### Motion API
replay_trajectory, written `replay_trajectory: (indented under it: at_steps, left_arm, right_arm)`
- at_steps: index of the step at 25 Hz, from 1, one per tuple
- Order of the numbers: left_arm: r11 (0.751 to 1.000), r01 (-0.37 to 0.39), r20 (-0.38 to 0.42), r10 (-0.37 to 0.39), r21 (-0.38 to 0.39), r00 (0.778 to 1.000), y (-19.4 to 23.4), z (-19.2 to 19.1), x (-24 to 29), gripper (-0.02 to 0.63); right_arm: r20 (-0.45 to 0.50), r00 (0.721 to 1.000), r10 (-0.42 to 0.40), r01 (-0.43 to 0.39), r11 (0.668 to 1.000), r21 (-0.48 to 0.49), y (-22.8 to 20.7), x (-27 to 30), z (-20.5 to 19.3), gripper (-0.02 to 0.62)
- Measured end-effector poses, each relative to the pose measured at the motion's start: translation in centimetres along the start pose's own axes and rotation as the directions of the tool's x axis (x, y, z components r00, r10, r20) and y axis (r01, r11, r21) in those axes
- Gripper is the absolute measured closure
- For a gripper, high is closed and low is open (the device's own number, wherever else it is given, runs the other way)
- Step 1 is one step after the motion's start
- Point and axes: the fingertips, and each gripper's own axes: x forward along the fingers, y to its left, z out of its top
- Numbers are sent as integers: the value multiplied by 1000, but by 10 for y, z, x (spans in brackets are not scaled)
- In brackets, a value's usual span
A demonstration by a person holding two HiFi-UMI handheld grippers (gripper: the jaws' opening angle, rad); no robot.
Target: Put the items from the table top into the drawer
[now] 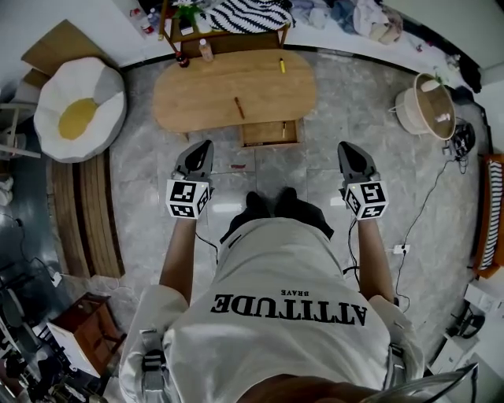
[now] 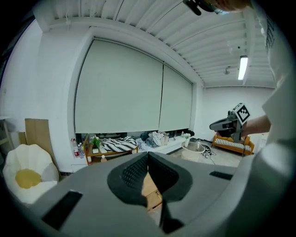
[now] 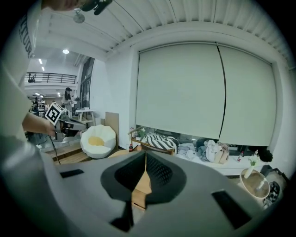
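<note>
An oval wooden table stands ahead of me on the tiled floor. On it lie a brown stick-like item and a small yellow item; a small bottle and a dark red item stand at its far edge. Its drawer is pulled out toward me with a small yellow item inside. My left gripper and right gripper are both shut and hold nothing. They hover short of the table, one on each side of the drawer.
A small red thing lies on the floor before the drawer. An egg-shaped cushion sits left of the table. Behind the table is a low shelf with a striped cloth. A round basket and cables are on the right.
</note>
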Motion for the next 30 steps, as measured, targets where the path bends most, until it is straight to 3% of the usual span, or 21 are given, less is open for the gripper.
replay_trajectory:
  at_steps: [13, 18, 25, 30]
  left_arm:
    - [994, -105, -41, 103, -44, 994, -2, 3, 47, 584]
    - [988, -137, -24, 136, -69, 990, -9, 14, 85, 584]
    - [969, -214, -67, 207, -121, 976, -5, 12, 141, 584]
    - [964, -242, -113, 230, -106, 966, -4, 3, 179, 584]
  right_arm:
    - [2, 992, 128, -128, 991, 25, -50, 76, -9, 574]
    - [-10, 981, 193, -193, 981, 11, -84, 123, -5, 574]
    - [-27, 962, 273, -274, 962, -16, -126, 182, 9, 574]
    - [-62, 948, 312, -313, 950, -4, -148, 214, 0, 574]
